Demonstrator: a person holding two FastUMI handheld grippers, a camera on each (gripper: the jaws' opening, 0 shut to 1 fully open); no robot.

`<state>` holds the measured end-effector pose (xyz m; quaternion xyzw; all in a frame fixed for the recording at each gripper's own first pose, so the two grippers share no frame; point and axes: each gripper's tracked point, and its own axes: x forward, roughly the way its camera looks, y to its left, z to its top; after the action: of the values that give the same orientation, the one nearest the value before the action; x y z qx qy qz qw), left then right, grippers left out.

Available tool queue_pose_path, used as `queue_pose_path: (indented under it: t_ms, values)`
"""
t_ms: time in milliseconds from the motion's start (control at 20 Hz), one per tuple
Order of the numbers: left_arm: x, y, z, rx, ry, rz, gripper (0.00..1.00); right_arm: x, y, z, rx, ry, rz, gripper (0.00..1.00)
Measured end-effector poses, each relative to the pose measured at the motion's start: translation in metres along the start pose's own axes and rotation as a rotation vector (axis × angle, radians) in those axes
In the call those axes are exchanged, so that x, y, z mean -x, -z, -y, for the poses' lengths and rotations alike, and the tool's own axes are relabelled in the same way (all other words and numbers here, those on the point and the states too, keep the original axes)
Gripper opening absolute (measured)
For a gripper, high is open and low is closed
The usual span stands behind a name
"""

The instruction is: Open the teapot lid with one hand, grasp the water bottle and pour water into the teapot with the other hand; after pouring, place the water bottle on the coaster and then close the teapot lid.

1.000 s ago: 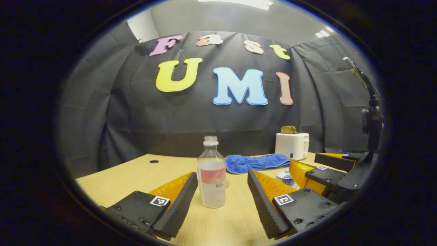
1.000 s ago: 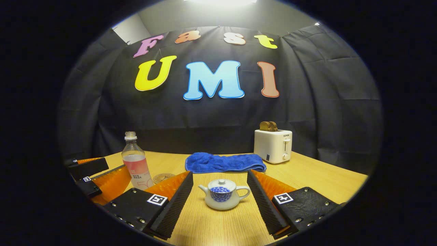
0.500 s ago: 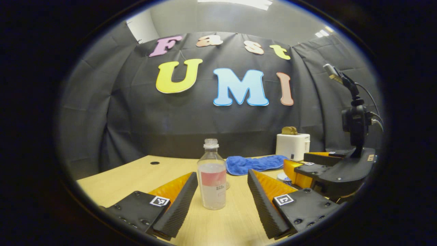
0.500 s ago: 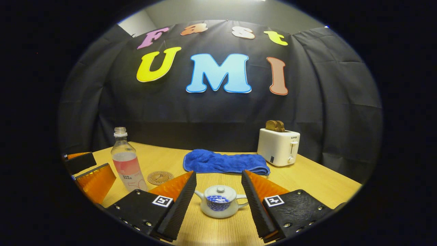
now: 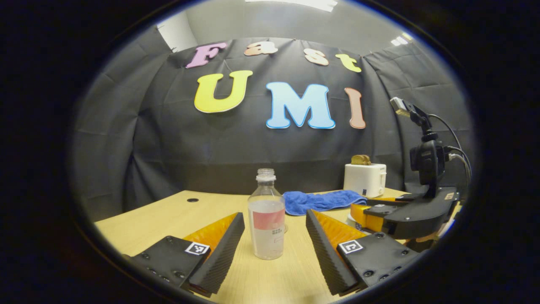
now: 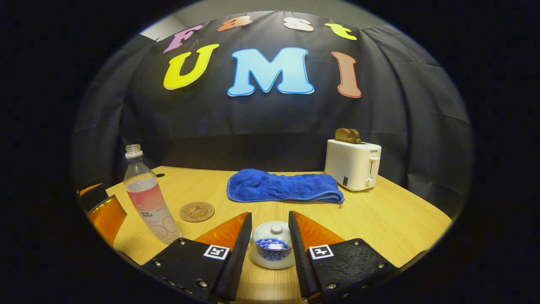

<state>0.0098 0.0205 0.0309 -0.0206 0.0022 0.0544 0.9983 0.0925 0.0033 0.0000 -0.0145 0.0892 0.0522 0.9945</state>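
L gripper (image 5: 274,242) wide open w/ the uncapped water bottle (image 5: 266,223) upright on the table (image 5: 168,215) btwn its fingers, untouched; R gripper (image 6: 268,249) partly closed, fingers flanking the teapot (image 6: 272,251), lid (image 6: 273,231) on, contact unclear; coaster (image 6: 197,211) just beside bottle.

Small white teapot w/ blue pattern (image 6: 272,247): spout and handle hidden behind right gripper (image 6: 270,253) fingers; in left gripper view it's mostly blocked by that gripper's body
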Motion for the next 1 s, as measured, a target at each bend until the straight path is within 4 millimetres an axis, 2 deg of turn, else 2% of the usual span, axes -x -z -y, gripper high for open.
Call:
queue_pose_path:
  t_ms: [150,200,250,300,700,750,1000]
  values:
    - [-0.002,0.001,-0.003,0.01,-0.001,-0.008,1.0,-0.005,0.004,0.0,0.011,0.005,-0.011,0.54]
    - [-0.003,0.003,-0.004,0.011,-0.001,-0.01,1.0,0.001,0.0,0.003,0.015,0.024,-0.011,0.54]
    - [-0.003,0.002,-0.005,0.01,-0.002,-0.011,1.0,-0.011,0.002,0.011,-0.005,0.041,-0.002,0.35]
    - [-0.003,0.004,-0.007,0.008,-0.005,-0.013,1.0,-0.011,0.006,0.01,-0.022,0.042,-0.016,0.17]
    - [-0.007,0.013,-0.009,0.03,-0.001,-0.035,1.0,-0.017,0.009,0.009,0.011,0.033,-0.004,0.17]
    - [-0.007,0.014,-0.01,0.028,-0.002,-0.038,1.0,-0.012,0.005,0.008,0.006,0.029,-0.001,0.05]
    - [-0.009,0.016,-0.015,0.021,-0.003,-0.046,1.0,-0.014,0.002,0.008,-0.021,0.004,0.004,0.05]
